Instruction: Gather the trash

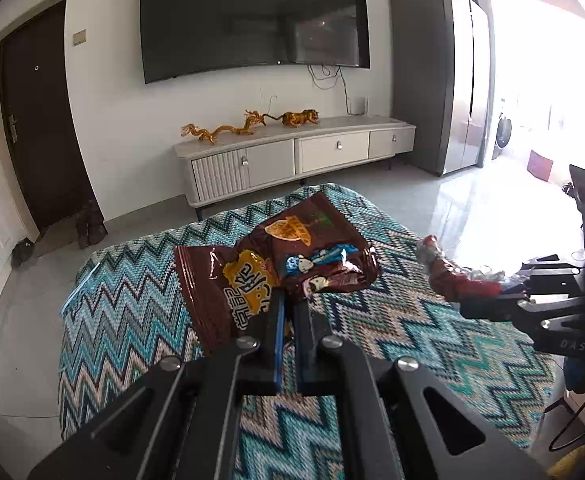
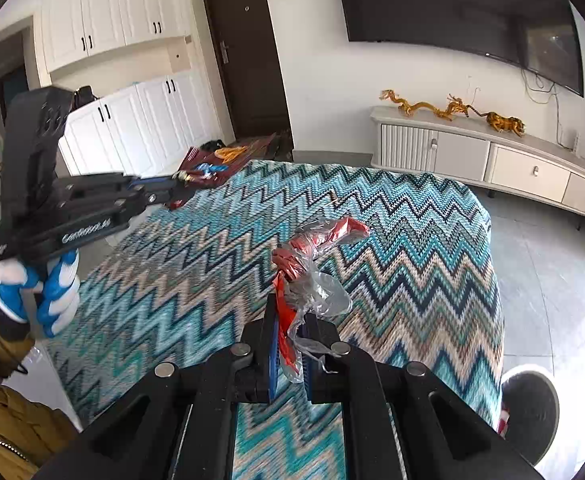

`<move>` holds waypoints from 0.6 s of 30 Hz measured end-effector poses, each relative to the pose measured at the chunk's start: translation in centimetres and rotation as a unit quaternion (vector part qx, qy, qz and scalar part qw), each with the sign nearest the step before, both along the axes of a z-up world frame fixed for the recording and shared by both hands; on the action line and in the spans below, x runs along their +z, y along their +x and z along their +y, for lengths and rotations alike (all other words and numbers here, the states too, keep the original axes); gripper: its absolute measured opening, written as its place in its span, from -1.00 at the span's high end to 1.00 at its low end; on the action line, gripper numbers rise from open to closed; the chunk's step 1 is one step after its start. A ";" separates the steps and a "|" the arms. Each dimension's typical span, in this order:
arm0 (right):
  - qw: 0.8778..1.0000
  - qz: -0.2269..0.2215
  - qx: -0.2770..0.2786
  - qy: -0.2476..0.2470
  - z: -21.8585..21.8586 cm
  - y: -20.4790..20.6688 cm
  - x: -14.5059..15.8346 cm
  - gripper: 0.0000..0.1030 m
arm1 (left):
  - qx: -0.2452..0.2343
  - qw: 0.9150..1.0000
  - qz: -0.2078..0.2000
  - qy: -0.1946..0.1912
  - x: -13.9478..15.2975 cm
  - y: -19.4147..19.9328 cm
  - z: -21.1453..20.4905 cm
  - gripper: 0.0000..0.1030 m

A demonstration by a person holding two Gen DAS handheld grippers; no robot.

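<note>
**Two grippers, two pieces of trash, lifted over the cloth**

Left gripper (image 1: 290, 296) clamped fully on one brown snack bag (image 1: 292, 252); right gripper (image 2: 292, 320) clamped on one red-and-clear wrapper (image 2: 312, 264). Both hang above the zigzag cloth (image 1: 132, 312). Risk: each is pinched by a thin edge, so a swing may let it slip free

Black gripper (image 2: 174, 192), blue-white glove (image 2: 48, 296), mustard sleeve (image 2: 16, 424).

A crumpled brown snack bag (image 1: 276, 264) hangs lifted above the zigzag-patterned cover, pinched at its edge. A twisted red-and-clear wrapper (image 2: 312, 264) is likewise held up.
</note>
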State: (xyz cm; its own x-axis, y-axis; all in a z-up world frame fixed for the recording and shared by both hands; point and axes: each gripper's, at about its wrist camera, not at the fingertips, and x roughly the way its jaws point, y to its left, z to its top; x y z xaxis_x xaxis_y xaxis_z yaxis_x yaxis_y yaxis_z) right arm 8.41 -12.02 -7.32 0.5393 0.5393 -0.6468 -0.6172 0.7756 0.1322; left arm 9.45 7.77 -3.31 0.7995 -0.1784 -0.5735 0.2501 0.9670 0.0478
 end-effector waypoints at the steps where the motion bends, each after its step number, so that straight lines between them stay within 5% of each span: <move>1: 1.000 -0.003 -0.002 0.001 0.0 -0.8 0.3 0.82 | 0.002 1.000 -0.005 0.002 0.2 -0.8 0.0 0.93; 18: 0.997 -0.055 -0.033 0.036 -2.3 -8.3 4.1 0.82 | 0.032 0.994 -0.095 0.037 4.3 -9.9 -2.2 0.93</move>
